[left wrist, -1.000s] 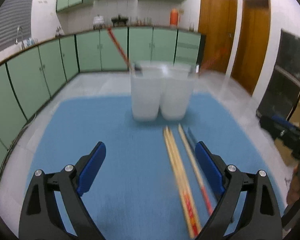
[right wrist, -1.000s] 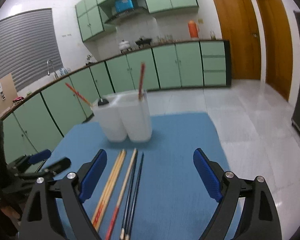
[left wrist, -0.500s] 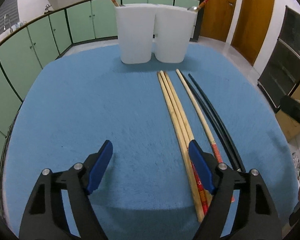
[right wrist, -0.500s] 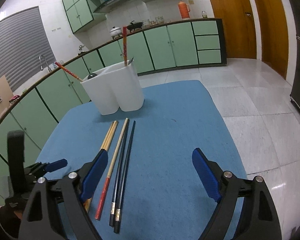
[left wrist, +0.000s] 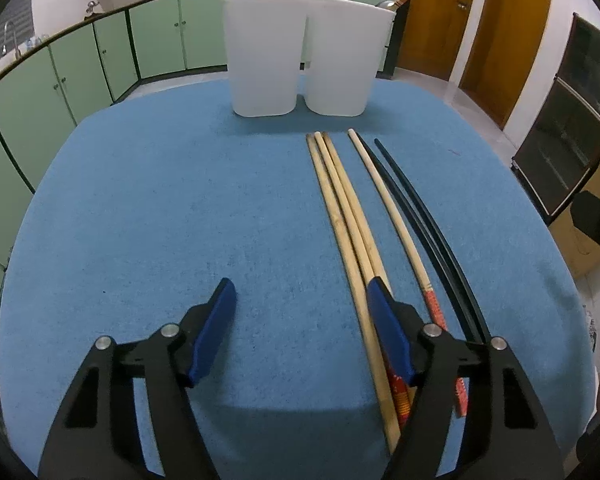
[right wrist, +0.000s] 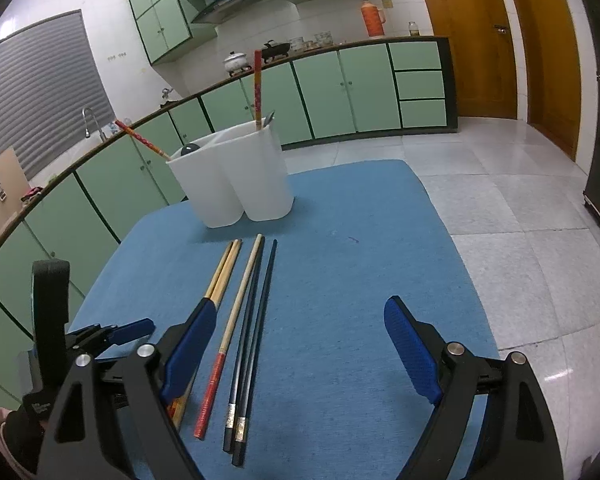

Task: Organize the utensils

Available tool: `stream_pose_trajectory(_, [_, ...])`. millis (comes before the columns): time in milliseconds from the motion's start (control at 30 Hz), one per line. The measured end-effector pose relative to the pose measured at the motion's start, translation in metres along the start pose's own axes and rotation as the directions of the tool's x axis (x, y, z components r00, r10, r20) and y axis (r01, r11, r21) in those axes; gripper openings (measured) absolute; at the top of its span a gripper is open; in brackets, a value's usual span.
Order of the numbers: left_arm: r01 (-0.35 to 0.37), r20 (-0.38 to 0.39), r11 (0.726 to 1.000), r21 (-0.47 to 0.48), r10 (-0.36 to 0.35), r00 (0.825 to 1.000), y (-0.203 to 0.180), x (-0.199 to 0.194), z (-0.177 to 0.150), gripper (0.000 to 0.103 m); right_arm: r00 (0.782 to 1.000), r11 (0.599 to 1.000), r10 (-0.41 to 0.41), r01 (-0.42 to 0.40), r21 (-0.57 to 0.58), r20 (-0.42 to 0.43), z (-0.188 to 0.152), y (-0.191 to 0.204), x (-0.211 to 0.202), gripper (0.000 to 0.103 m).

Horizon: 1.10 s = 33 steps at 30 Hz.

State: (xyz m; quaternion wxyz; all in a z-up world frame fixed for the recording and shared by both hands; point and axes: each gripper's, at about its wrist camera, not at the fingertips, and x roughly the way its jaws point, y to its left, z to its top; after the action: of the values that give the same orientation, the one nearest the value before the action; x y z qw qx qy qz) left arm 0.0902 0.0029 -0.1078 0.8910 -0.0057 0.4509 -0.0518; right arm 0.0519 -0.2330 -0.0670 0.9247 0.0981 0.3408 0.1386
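Several chopsticks lie side by side on the blue mat (left wrist: 140,208): bamboo ones (left wrist: 344,208), a red-ended one (left wrist: 396,220) and two black ones (left wrist: 424,216). They also show in the right wrist view: bamboo (right wrist: 224,268), red-ended (right wrist: 236,312), black (right wrist: 256,320). A white two-part holder (left wrist: 296,56) stands at the mat's far edge with red-ended chopsticks in it; it also shows in the right wrist view (right wrist: 236,176). My left gripper (left wrist: 300,292) is open, low over the mat, its right finger above the bamboo chopsticks. My right gripper (right wrist: 300,320) is open above the black chopsticks.
Green kitchen cabinets (right wrist: 340,96) run along the far wall and left side. Wooden doors (right wrist: 500,40) stand at the right. The mat's right edge drops to a tiled floor (right wrist: 520,220). A dark cabinet (left wrist: 572,128) stands right of the table.
Both grippers have come down and closer to the mat and chopsticks. The left gripper's jaws have narrowed a little, its right finger now over the bamboo chopsticks.
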Motion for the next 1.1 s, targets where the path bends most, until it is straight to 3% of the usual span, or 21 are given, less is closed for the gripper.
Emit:
stream_pose_trajectory(333, [-0.001,-0.018,1.000,0.005,0.002,1.000,-0.007,0.000,-0.002,0.054,0.999,0.999,0.020,-0.021,-0.029,-0.039,-0.005,0.010,0.008,0.077])
stream_pose_trajectory(400, [-0.016,-0.016,1.000,0.023,0.016,1.000,-0.013,0.002,-0.002,0.044,0.999,0.999,0.022,-0.024,-0.024,-0.044,-0.006,0.010,0.009,0.076])
stream_pose_trajectory(533, [-0.002,-0.014,1.000,0.015,0.002,1.000,-0.012,0.002,-0.001,0.006,0.998,0.999,0.027,-0.029,-0.025,-0.058,-0.006,0.009,0.011,0.070])
stream_pose_trajectory(833, [-0.053,-0.006,0.997,-0.052,0.053,0.999,0.016,-0.007,-0.007,0.006,0.988,0.997,0.049,-0.057,-0.052,-0.148,-0.015,0.021,0.035,0.045])
stream_pose_trajectory(900, [-0.050,-0.006,0.997,-0.061,0.049,0.999,0.019,-0.007,-0.007,0.006,0.985,0.996,0.051,-0.062,-0.060,-0.167,-0.017,0.025,0.041,0.034])
stream_pose_trajectory(1100, [-0.053,-0.005,0.997,-0.062,0.053,0.999,0.019,-0.007,-0.007,0.006,0.976,0.996,0.022,-0.040,-0.081,-0.216,-0.022,0.031,0.062,0.024])
